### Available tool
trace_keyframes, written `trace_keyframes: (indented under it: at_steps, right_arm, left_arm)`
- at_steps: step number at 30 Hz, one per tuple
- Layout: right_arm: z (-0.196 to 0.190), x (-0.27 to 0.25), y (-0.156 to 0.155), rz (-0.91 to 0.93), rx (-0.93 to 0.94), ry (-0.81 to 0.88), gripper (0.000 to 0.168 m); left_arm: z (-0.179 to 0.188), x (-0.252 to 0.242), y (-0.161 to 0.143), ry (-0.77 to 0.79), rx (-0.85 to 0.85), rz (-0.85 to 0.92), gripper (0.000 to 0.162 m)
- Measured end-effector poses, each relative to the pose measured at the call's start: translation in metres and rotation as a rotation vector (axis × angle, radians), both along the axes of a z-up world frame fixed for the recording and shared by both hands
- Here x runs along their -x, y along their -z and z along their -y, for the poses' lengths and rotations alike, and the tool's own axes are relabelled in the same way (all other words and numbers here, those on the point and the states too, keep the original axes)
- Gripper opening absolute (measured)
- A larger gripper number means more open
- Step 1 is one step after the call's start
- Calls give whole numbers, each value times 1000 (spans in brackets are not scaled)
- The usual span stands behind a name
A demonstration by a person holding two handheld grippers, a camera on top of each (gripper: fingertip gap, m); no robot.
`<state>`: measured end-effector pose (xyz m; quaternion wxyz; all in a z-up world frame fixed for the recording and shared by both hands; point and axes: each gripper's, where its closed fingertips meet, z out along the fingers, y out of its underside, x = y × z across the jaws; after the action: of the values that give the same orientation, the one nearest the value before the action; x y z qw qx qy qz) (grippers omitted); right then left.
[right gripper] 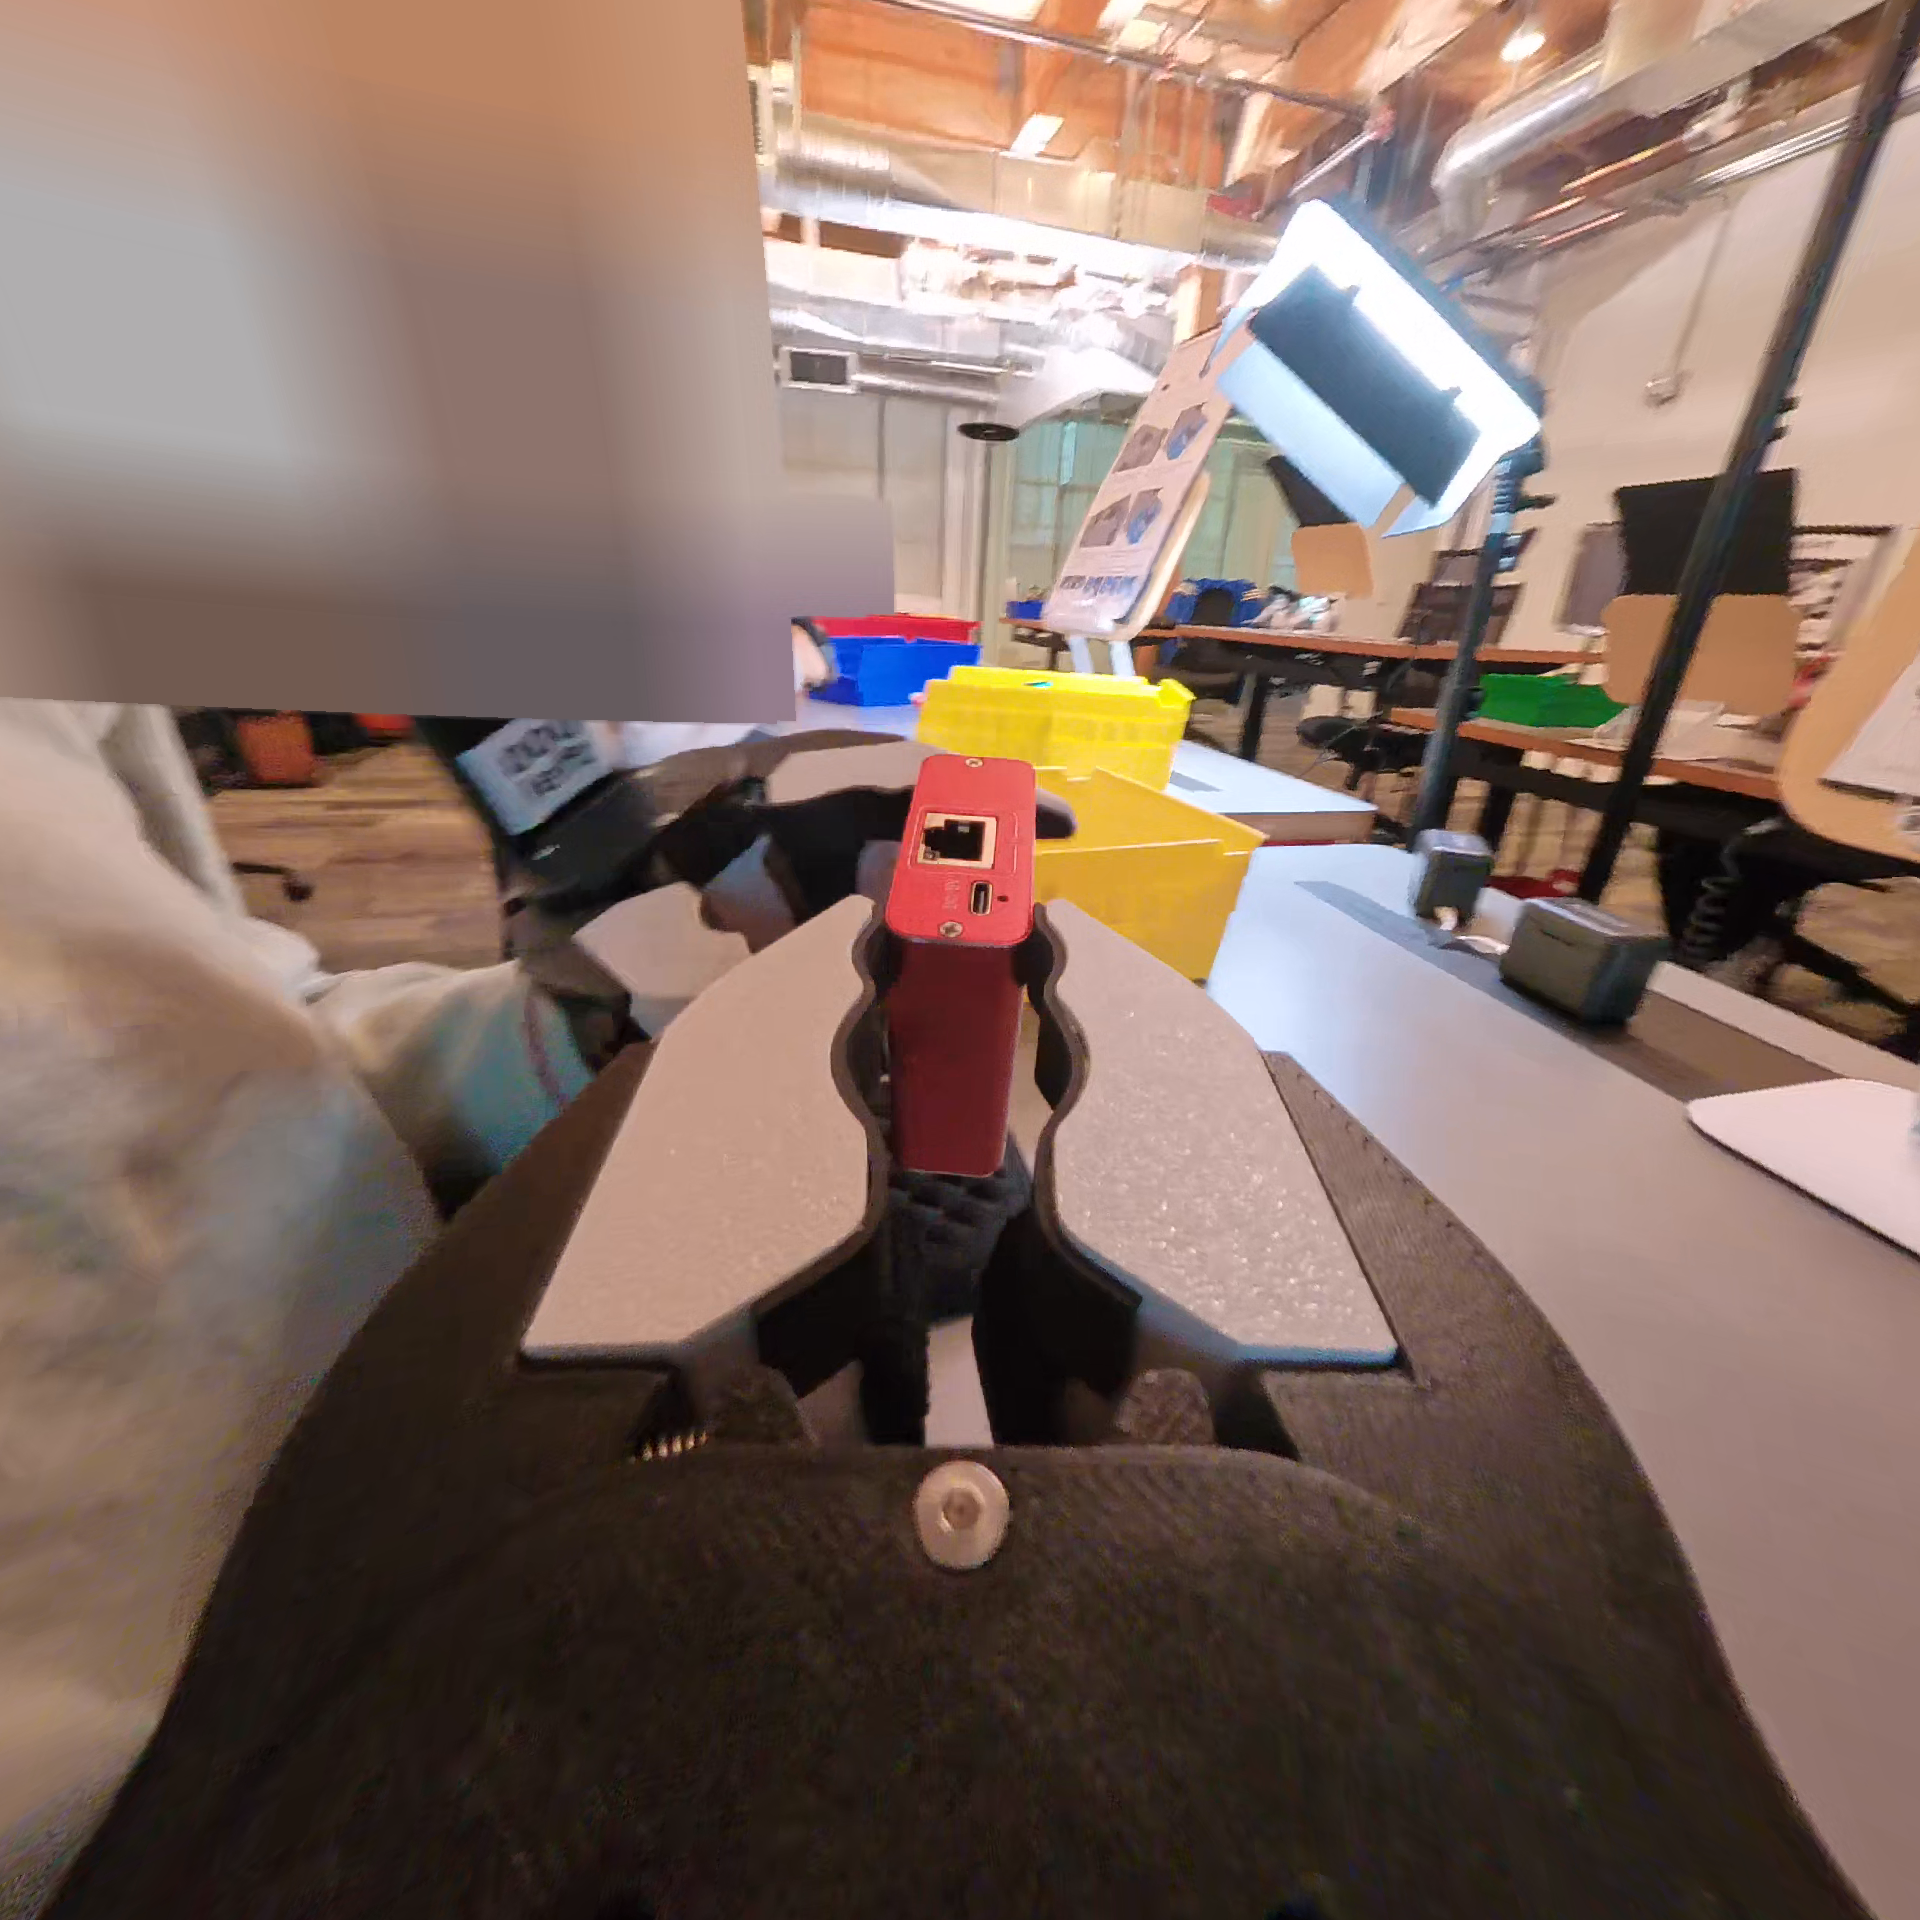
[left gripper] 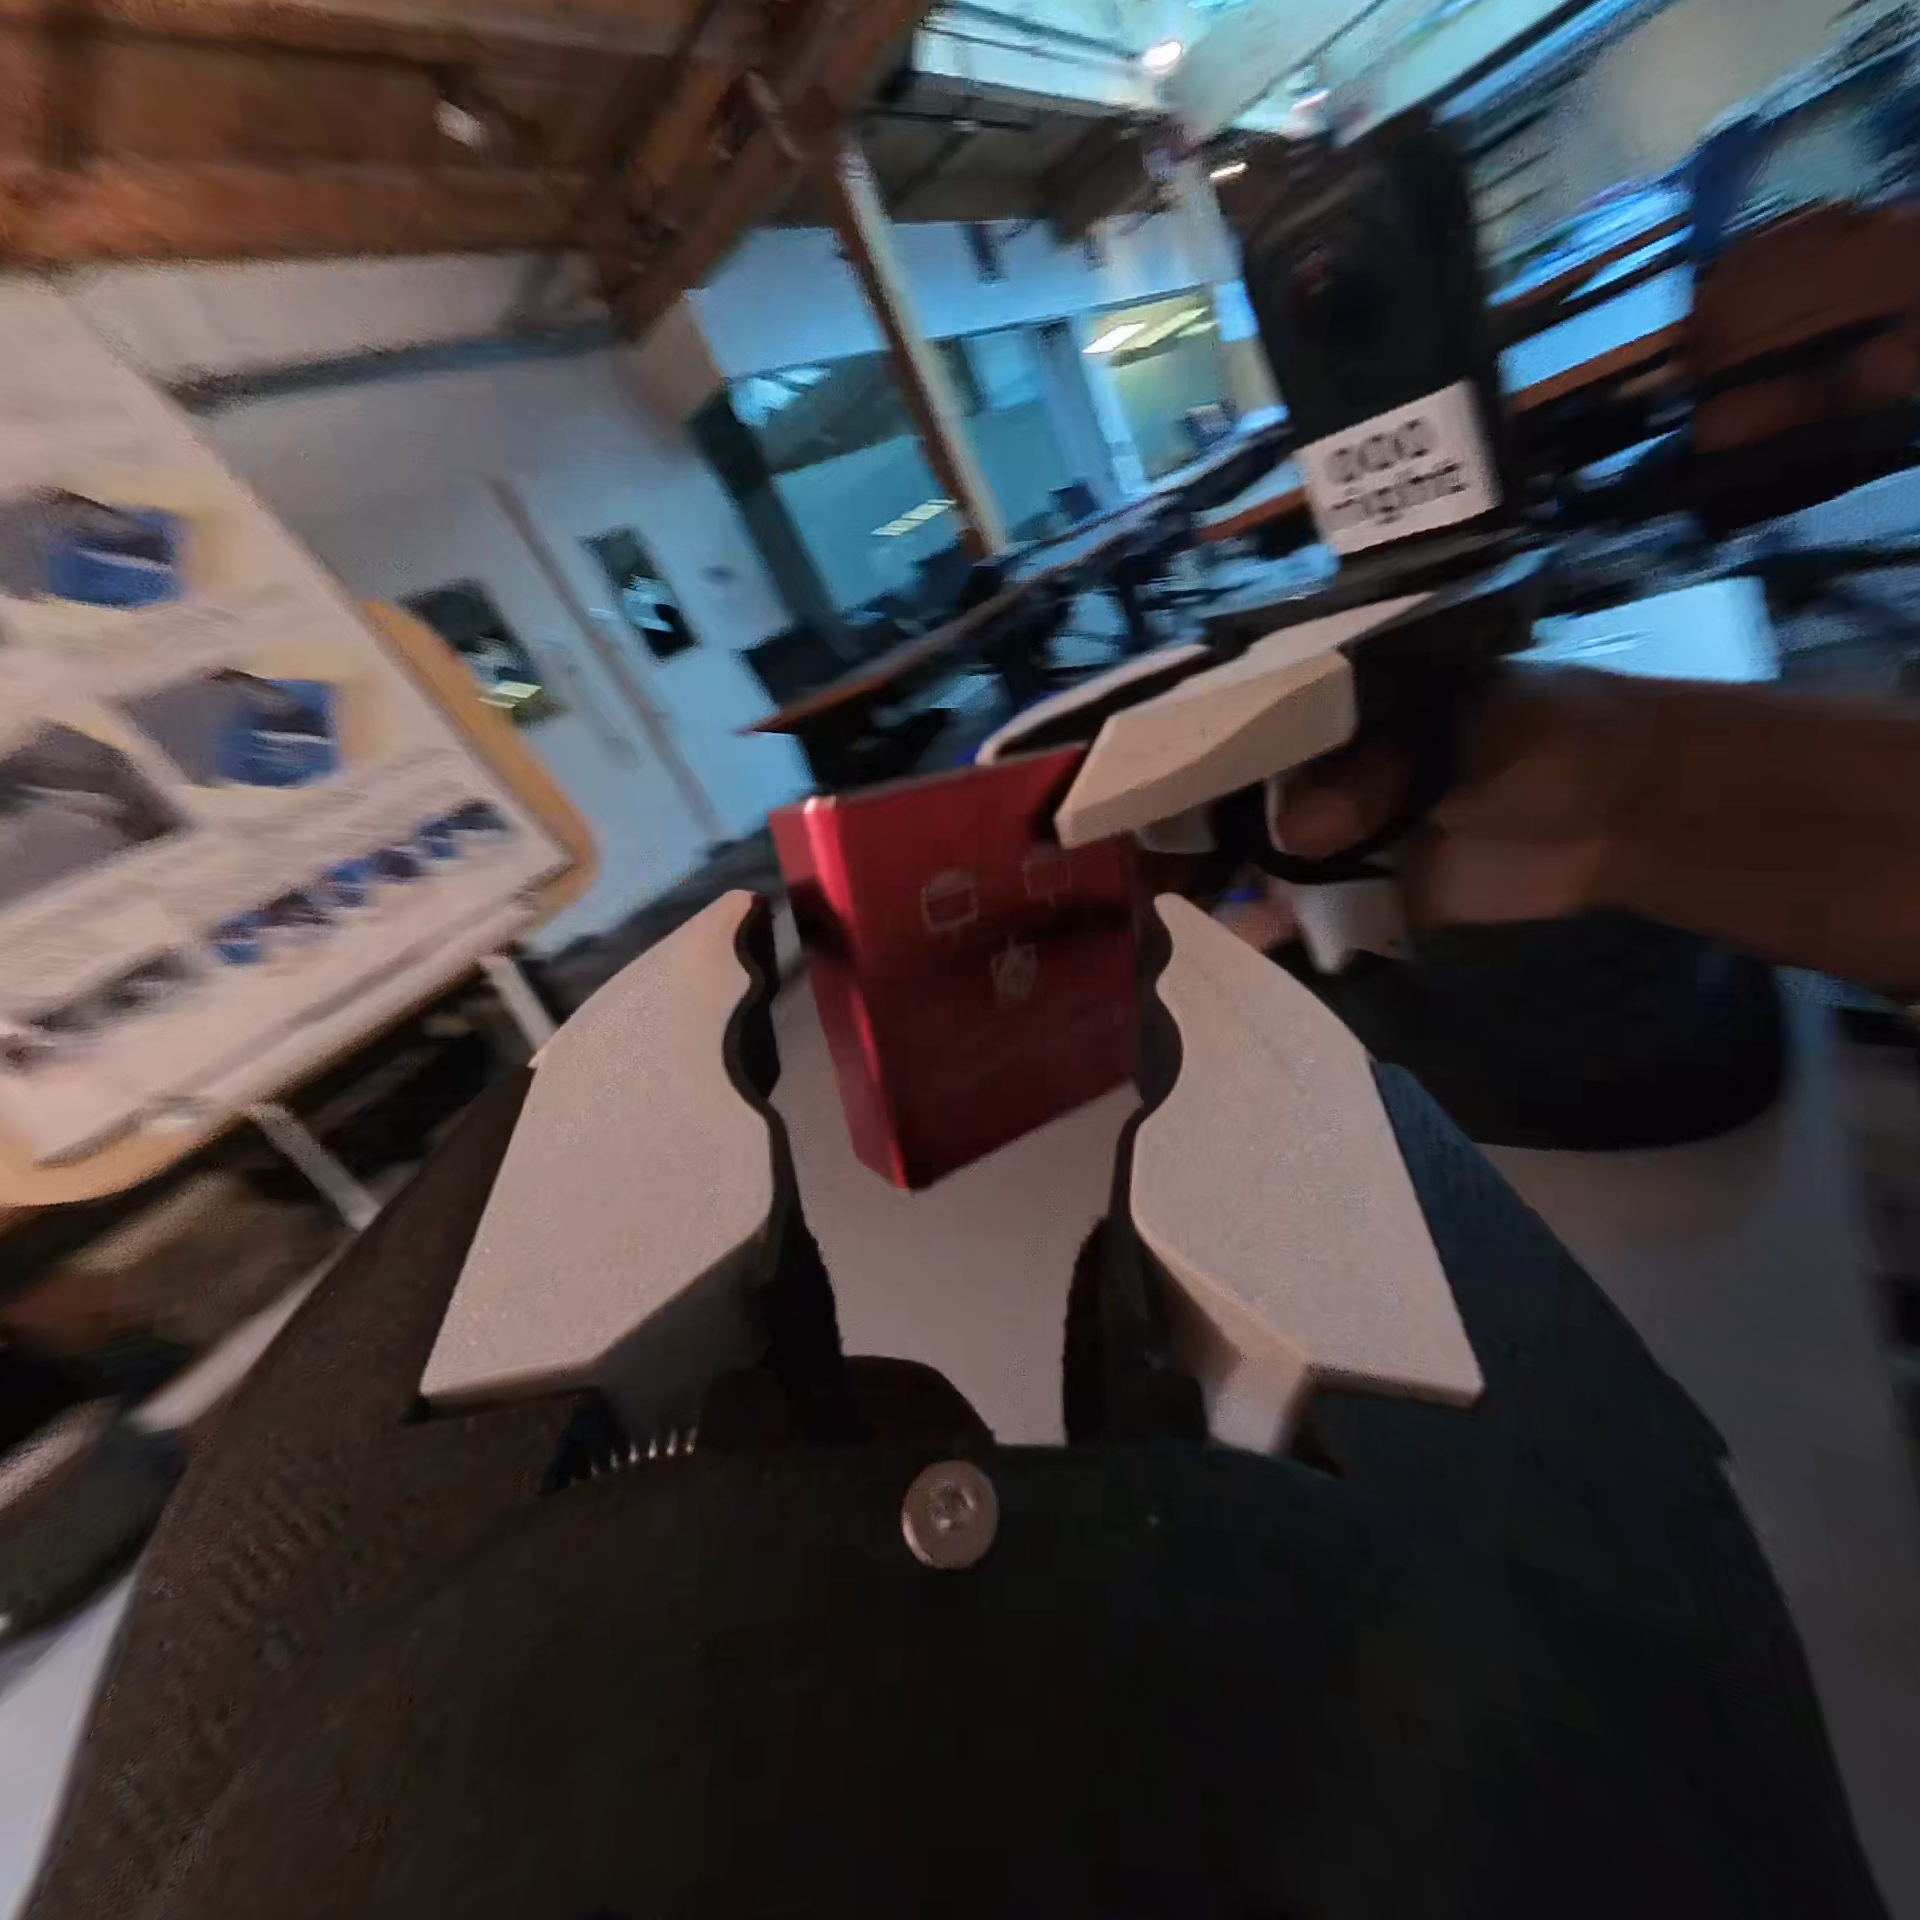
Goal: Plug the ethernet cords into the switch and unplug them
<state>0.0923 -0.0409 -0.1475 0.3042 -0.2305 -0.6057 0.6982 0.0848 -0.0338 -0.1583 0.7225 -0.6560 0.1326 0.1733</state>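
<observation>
Red switch (right gripper: pixel 954 997) lengthwise between right gripper (right gripper: pixel 956 935) fingers, port end outward

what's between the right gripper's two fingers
The red switch, clamped between the right gripper's fingers with its port end facing away, as the right wrist view shows.

Switch (right gripper: pixel 961 977) sits between the right gripper (right gripper: pixel 958 940) fingers, gripped on both sides, port end pointing away from the camera and clear of the table (right gripper: pixel 1558 1299). In the left wrist view the switch (left gripper: pixel 966 987) lies between the left gripper (left gripper: pixel 961 935) fingertips, which stand apart from it; the right gripper (left gripper: pixel 1132 790) holds it from the right. Bins (right gripper: pixel 1101 790) stand behind the switch on the table. Light panel (right gripper: pixel 1371 405) hangs above, right of them.
</observation>
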Motion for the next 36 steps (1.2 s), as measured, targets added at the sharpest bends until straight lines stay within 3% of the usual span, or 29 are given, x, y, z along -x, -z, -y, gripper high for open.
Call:
trace_keyframes:
  at_steps: [5, 8, 10, 13, 14, 16, 18, 23, 27, 29, 30, 32, 34, 36]
  right_arm:
    - [-2, -28, -6, -29, 19, -213, 26]
    - [1, -33, 0, -20, -32, -270, 26]
    - [1, -35, -4, -38, -25, -287, 26]
    - [-10, -20, -11, -19, 41, -166, 28]
    - [-17, -11, -13, -9, 62, -81, 40]
    - [-29, 3, -14, 28, 102, 66, 79]
    - [-26, 8, -12, 88, 106, 112, 90]
    - [-4, 15, 4, 187, -18, 110, 90]
    - [-2, 16, 3, 188, 9, 92, 68]
    - [-3, 14, 6, 203, -9, 94, 68]
    - [-4, 13, 9, 216, -38, 94, 67]
    - [-10, 11, 20, 241, -139, 119, 68]
    - [-24, 11, 31, 275, -226, 162, 67]
    - [-40, 10, 49, 344, -303, 187, 67]
  left_arm:
    - [7, -22, 26, 346, 188, 267, 71]
    - [6, -33, 18, 394, 117, 297, 32]
    - [5, -36, 13, 407, 70, 294, 31]
    - [2, -19, 2, 224, -59, 203, 27]
    - [1, -7, 0, 100, -83, 114, 27]
    - [3, 16, 0, -174, -80, -133, 26]
    - [5, 26, 3, -358, -46, -379, 26]
    - [1, 22, 10, -387, -45, -461, 26]
    - [1, 19, 10, -375, -47, -483, 27]
    - [-1, 17, 14, -353, -25, -496, 27]
    - [-3, 15, 19, -310, 4, -466, 27]
    - [-7, 17, 30, -218, 103, -302, 58]
    - [-3, 22, 38, -105, 196, -99, 77]
    - [9, 32, 26, -42, 146, 79, 79]
